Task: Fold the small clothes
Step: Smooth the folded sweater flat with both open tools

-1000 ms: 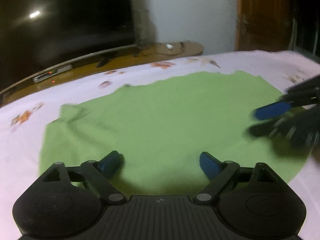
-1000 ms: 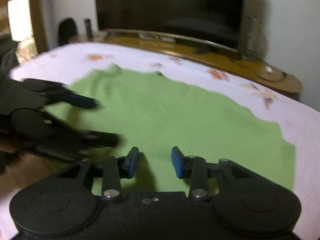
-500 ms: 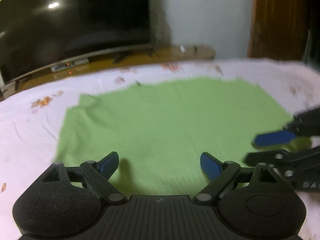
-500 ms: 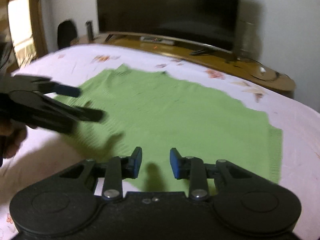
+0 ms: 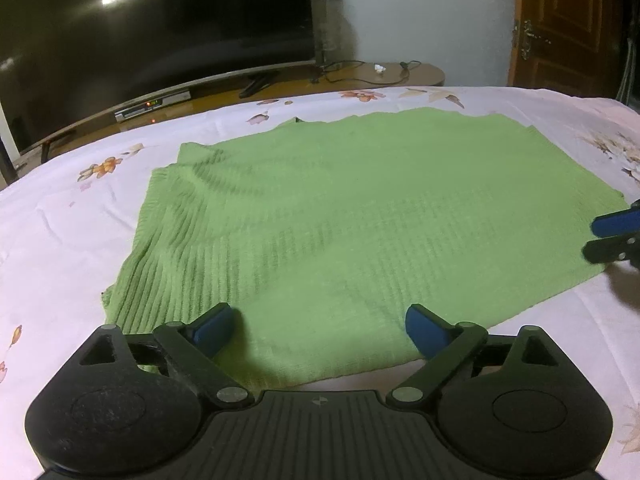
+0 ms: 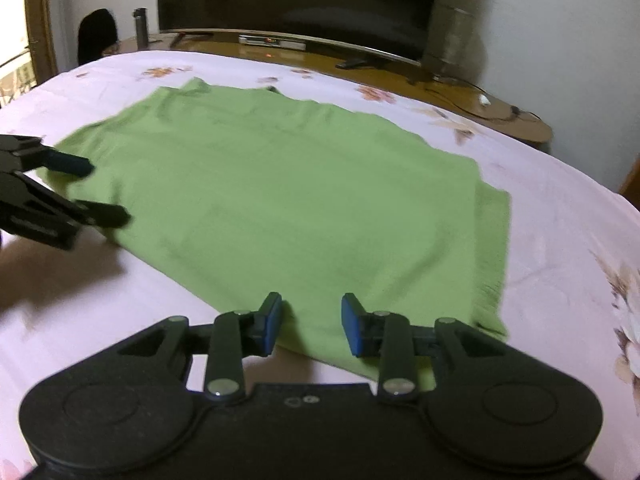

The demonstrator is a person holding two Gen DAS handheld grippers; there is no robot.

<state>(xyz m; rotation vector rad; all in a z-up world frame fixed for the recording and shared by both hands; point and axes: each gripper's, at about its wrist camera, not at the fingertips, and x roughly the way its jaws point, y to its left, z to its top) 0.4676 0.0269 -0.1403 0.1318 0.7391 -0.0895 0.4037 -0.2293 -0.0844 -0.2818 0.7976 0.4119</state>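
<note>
A light green knit garment (image 5: 360,216) lies flat on the pink flowered bedsheet (image 5: 72,216); it also shows in the right wrist view (image 6: 288,196). My left gripper (image 5: 320,328) is open wide, just above the garment's near edge, holding nothing. It appears at the left of the right wrist view (image 6: 92,192). My right gripper (image 6: 310,324) is open with a narrower gap, over the garment's near edge, empty. Its fingers (image 5: 616,222) show at the right edge of the left wrist view.
A large dark television (image 5: 152,40) stands on a long wooden stand (image 5: 360,76) beyond the bed. A wooden door (image 5: 568,24) is at the back right. A bottle (image 6: 141,24) stands on the stand's left end.
Both grippers have drawn back toward the garment's near edge and farther apart. The garment lies as before; both grippers stay open.
</note>
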